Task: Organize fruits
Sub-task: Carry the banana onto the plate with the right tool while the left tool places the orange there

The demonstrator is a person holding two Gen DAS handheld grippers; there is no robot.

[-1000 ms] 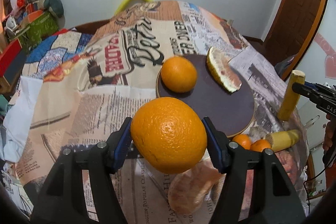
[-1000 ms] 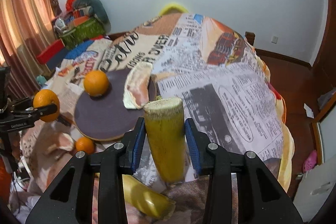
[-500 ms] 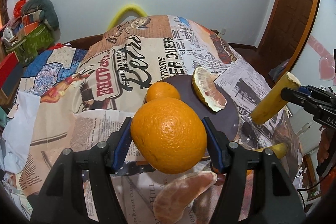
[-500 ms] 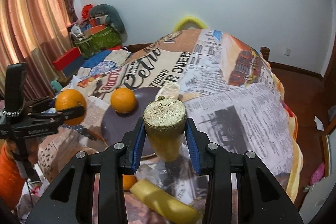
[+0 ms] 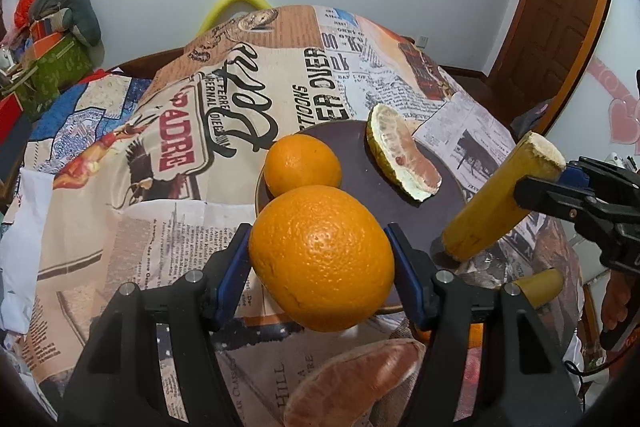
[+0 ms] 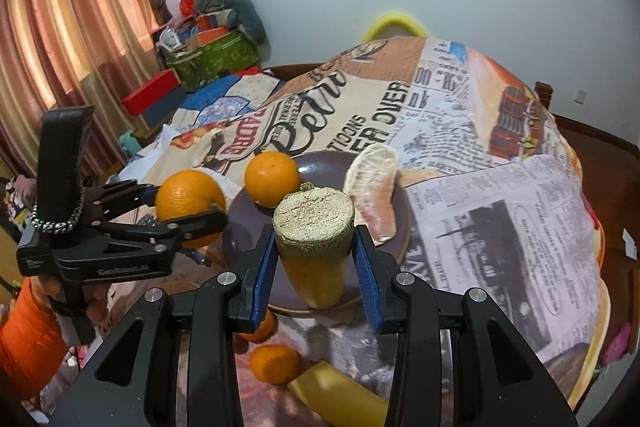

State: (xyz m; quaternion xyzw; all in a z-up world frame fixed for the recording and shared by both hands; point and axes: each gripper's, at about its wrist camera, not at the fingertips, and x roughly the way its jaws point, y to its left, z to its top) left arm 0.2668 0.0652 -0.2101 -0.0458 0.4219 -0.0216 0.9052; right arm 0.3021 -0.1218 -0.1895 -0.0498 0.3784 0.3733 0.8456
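Four oranges (image 6: 190, 201), two pomelo wedges (image 5: 402, 157), two sugarcane pieces (image 6: 314, 247), one plate (image 6: 320, 163)

Newsprint-covered table (image 5: 120, 227), plate (image 5: 360, 163), pomelo segment (image 5: 352, 383)

Both black tools (image 6: 314, 263) have blue pads, silver screws; sleeve (image 6: 28, 339) seemingly orange.

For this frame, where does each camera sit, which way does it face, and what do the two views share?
Left wrist: rides the left tongs, facing forward over the table toward the far wall; its own fingers clamp an orange, and the right tongs show at right with a cane piece.
Right wrist: rides the right tongs, facing forward over the table; its fingers clamp the cane piece, and the left tongs and an orange sleeve show at left.
Shared: plate, second orange, pomelo wedge.
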